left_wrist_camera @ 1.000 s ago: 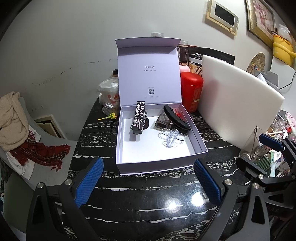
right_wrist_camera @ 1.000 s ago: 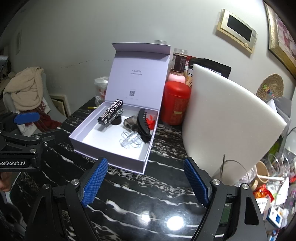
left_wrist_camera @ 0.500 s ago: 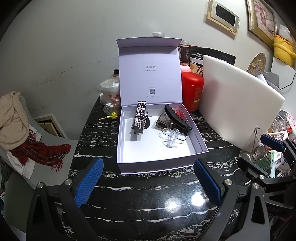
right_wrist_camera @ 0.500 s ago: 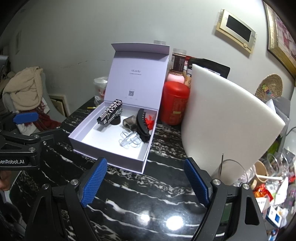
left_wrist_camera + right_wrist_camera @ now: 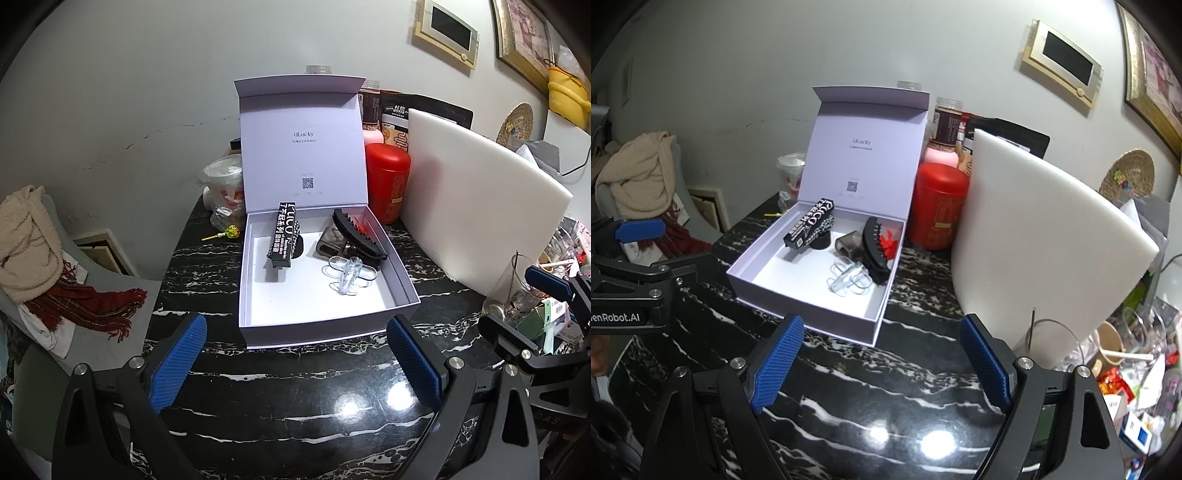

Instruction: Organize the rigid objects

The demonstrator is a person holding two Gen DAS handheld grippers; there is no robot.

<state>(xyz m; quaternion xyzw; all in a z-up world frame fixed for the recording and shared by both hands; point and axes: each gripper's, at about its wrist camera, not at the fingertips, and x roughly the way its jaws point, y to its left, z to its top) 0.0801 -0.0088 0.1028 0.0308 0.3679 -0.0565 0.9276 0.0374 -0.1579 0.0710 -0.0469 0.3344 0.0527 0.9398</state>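
A pale lilac gift box (image 5: 400,264) (image 5: 753,258) stands on the black marble table with its lid upright. Inside lie a black printed carton (image 5: 282,234) (image 5: 810,223), a black claw hair clip (image 5: 356,234) (image 5: 871,240), a grey case (image 5: 328,242) (image 5: 849,245) and a clear plastic clip (image 5: 351,275) (image 5: 849,278). My left gripper (image 5: 295,360) hovers in front of the box, open, nothing between its blue pads. My right gripper (image 5: 882,363) is open too, near the box's front right corner, holding nothing.
A red canister (image 5: 388,184) (image 5: 938,205) and a white foam board (image 5: 476,206) (image 5: 1041,251) stand right of the box. A bagged cup (image 5: 225,188) and a lollipop (image 5: 231,232) sit at its left. Glasses and clutter (image 5: 1123,354) crowd the right; a chair with scarves (image 5: 44,266) is left.
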